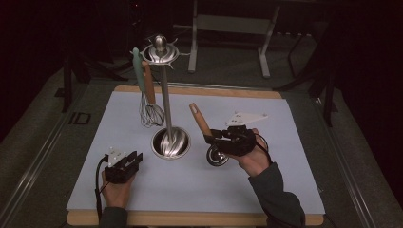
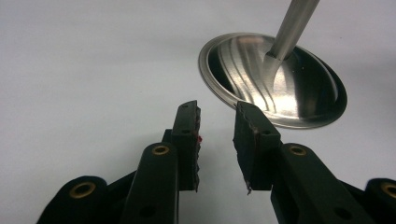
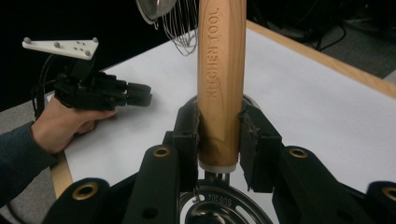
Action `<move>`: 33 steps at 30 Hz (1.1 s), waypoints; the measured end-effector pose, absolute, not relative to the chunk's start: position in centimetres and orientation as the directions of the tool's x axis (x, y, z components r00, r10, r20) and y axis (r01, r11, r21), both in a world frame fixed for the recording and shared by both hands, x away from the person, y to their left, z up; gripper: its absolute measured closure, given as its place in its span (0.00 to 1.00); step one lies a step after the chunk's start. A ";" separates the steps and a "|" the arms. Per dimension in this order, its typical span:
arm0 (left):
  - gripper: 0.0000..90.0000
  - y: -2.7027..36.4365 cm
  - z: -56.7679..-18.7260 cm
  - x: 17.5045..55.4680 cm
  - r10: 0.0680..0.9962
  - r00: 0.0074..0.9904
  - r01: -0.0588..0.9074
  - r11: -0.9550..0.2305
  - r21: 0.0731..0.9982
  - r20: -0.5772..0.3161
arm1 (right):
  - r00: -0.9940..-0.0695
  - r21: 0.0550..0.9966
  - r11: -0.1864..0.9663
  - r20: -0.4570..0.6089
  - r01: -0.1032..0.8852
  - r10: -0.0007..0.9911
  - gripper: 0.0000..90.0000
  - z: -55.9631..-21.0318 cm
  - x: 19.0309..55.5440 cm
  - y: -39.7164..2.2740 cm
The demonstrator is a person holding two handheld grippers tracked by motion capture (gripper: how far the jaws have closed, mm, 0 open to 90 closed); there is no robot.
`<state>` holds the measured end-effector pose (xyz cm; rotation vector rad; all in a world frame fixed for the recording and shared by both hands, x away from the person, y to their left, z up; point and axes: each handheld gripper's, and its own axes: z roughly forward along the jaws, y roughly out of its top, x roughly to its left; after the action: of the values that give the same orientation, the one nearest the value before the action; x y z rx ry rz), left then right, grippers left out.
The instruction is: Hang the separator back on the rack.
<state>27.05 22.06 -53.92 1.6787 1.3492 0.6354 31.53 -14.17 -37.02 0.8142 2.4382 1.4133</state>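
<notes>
Tabletop [image 1: 142, 218]: wooden board, edges exposed front and back, covered by pale blue-white sheet [image 1: 199, 185]. Round steel base of utensil stand [image 1: 170, 142] sits on sheet, left of centre; pole rises from it. Metal utensil head [image 1: 216, 156] rests on sheet right of base. Left hand-held gripper [image 1: 134, 159] rests low on sheet, near front left.

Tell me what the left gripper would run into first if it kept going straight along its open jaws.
Most likely the round steel base of the utensil stand; the left gripper aims just past its near-left rim, so it might only graze it. Depth is hard to judge.
</notes>
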 end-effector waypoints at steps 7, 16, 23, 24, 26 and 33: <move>0.78 22.1 -53.9 27.0 0.951 0.283 0.509 -0.036 0.860 -0.127 | -0.829 0.870 0.370 0.076 0.327 0.554 0.78 -36.3 31.2 -14.0; 0.78 22.1 -53.9 27.0 0.951 0.284 0.508 -0.038 0.860 -0.125 | -0.840 0.897 0.346 0.049 0.276 0.541 0.78 -35.2 30.7 -13.5; 0.78 22.0 -53.9 27.0 0.950 0.285 0.508 -0.039 0.860 -0.125 | -0.848 0.905 0.343 0.034 0.251 0.530 0.78 -34.7 31.0 -13.2; 0.78 22.0 -53.9 27.0 0.950 0.286 0.509 -0.040 0.860 -0.125 | -0.847 0.907 0.339 0.033 0.248 0.531 0.78 -34.6 31.0 -13.2; 0.78 22.0 -53.9 27.0 0.950 0.285 0.509 -0.040 0.860 -0.125 | -0.849 0.913 0.331 0.032 0.240 0.528 0.78 -34.5 31.2 -13.2; 0.78 22.0 -53.9 27.0 0.950 0.286 0.510 -0.041 0.859 -0.124 | -0.862 0.931 0.317 -0.006 0.180 0.507 0.78 -33.7 31.6 -13.2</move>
<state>27.03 22.03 -53.91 1.6827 1.3470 0.6338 31.58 -13.19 -33.75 0.6189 2.2904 1.5597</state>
